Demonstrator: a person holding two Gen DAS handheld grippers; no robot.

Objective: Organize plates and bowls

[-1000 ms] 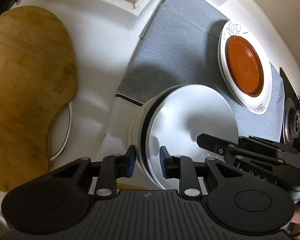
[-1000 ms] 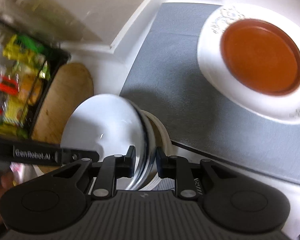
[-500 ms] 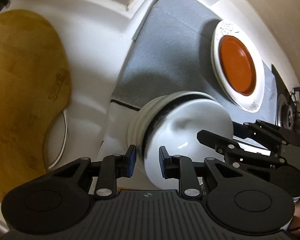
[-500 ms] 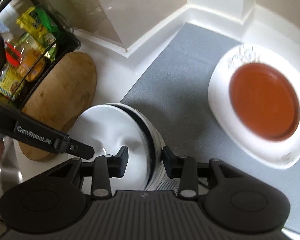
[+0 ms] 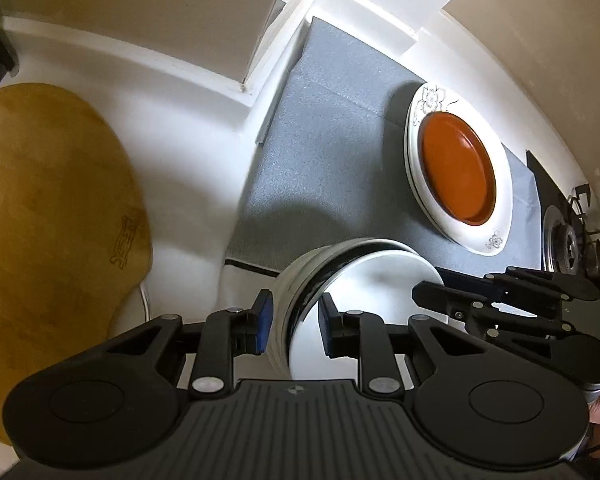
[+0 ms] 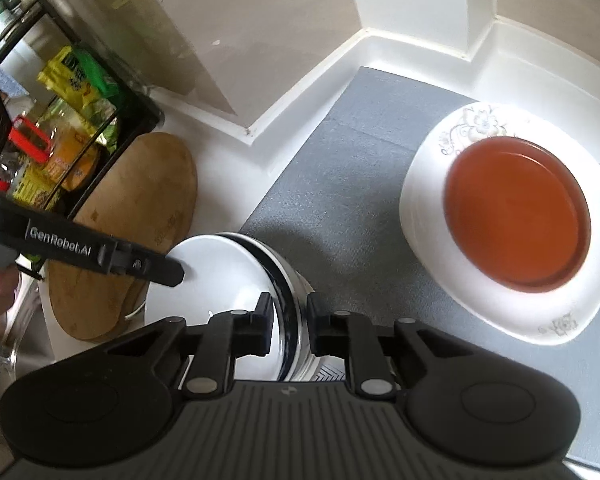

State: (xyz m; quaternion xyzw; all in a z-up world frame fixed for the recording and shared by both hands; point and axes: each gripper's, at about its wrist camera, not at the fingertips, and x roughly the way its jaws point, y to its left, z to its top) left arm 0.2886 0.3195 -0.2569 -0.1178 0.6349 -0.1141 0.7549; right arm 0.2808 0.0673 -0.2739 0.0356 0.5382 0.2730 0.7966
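Both tongs clamp opposite rims of the bowl stack point(image 5: 364, 280): left gripper point(image 5: 293, 322), right gripper point(image 6: 289, 322). We hold it above the grey mat's point(image 6: 340, 184) near edge, beside the plates point(image 6: 512, 220). Next, we judge: lower level onto the mat, then release.

**Setting: Home Kitchen**

A domestic kitchen is indicated. A white counter point(image 5: 188, 168) is bounded by a raised white edge and beige walls. A gas burner point(image 5: 568, 240) is seen at the counter's far right. A wooden board point(image 5: 52, 240) is laid on the counter, and a grey mat point(image 6: 340, 200) is spread beside it. Packaged foods are held in a black wire rack point(image 6: 112, 128). Crockery is set out: an orange plate point(image 6: 516, 216) on a white floral plate point(image 6: 472, 128), and stacked bowls point(image 6: 228, 276).
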